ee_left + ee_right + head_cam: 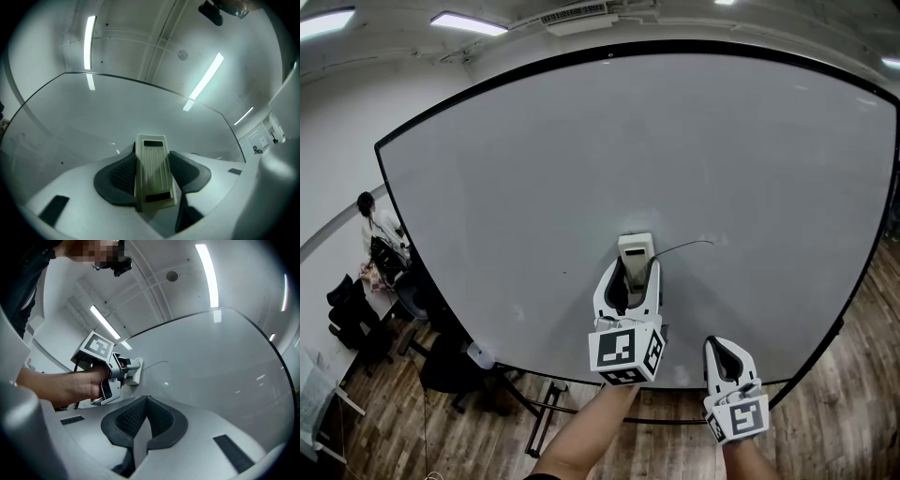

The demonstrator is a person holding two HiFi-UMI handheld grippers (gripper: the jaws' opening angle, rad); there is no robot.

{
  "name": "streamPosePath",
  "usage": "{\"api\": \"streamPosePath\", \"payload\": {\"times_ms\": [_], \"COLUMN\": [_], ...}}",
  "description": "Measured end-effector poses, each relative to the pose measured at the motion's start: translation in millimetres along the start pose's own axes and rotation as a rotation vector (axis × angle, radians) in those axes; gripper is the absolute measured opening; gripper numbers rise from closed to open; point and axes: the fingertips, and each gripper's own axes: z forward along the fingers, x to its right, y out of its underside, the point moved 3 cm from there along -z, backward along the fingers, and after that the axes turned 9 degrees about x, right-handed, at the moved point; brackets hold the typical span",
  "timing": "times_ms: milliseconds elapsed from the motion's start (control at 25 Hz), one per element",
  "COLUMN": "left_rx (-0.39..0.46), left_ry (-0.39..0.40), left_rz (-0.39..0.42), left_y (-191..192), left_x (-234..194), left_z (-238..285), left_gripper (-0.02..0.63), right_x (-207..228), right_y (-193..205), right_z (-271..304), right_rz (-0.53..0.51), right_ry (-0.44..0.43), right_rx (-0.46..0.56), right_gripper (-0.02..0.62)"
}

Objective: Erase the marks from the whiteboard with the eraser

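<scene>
The eraser (152, 174) is a pale cream plastic block whose back is ribbed with lengthwise grooves and carries a dark rectangular strip at each end. The left gripper (153, 161) has its two black, textured jaws pressed onto the eraser's long sides, and the block's far end juts out past them. In the head view the eraser (636, 249) sits low on the whiteboard (581, 159), a little right of the middle, and in the right gripper view its far face seems to lie against the board. A thin dark mark (689, 245) curves away to the right from the eraser's upper right corner; the rest of the grey-white board, framed in black, looks almost clean. The left gripper (629, 278) points up the board, its marker cube nearest the camera, with a bare forearm (581, 436) rising to it from the near edge. The right gripper (728, 360) hangs lower and to the right, near the board's bottom edge and well apart from the eraser, also pointing upward. Its jaws are drawn together with nothing between them, meeting in a narrow seam in its own view (146, 417), where a hand (75, 383) is wrapped around the left gripper's handle.
</scene>
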Motion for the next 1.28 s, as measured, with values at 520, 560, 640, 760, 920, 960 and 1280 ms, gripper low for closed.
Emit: {"api": "streamPosePath", "payload": {"times_ms": [520, 560, 640, 760, 920, 960, 1280], "left_rx": [0.005, -0.002, -0.009, 0.001, -0.003, -0.006, -0.031], "left_ry": [0.061, 0.069, 0.083, 0.073, 0.070, 0.075, 0.128], "left_rz": [-0.002, -0.010, -0.008, 0.016, 0.052, 0.056, 0.071], "left_y": [3, 4, 6, 7, 3, 3, 6], "left_x": [42, 44, 50, 52, 56, 57, 81], "left_z": [10, 12, 16, 16, 14, 15, 19], "left_gripper": [0.245, 0.247, 0.249, 0.250, 0.250, 0.250, 0.250], "right_x": [23, 25, 30, 33, 20, 18, 31], "right_y": [-7, -7, -9, -19, -33, -35, -40], "right_z": [-23, -25, -27, -27, -19, -19, -30], "right_rz": [-0.005, -0.007, -0.016, -0.023, -0.020, -0.021, -0.026], "right_ry": [0.050, 0.054, 0.062, 0.072, 0.045, 0.039, 0.078], "right_rx": [-0.010, -0.011, -0.006, 0.015, 0.056, 0.062, 0.068], "right_gripper": [0.018, 0.018, 0.018, 0.018, 0.018, 0.018, 0.018]}}
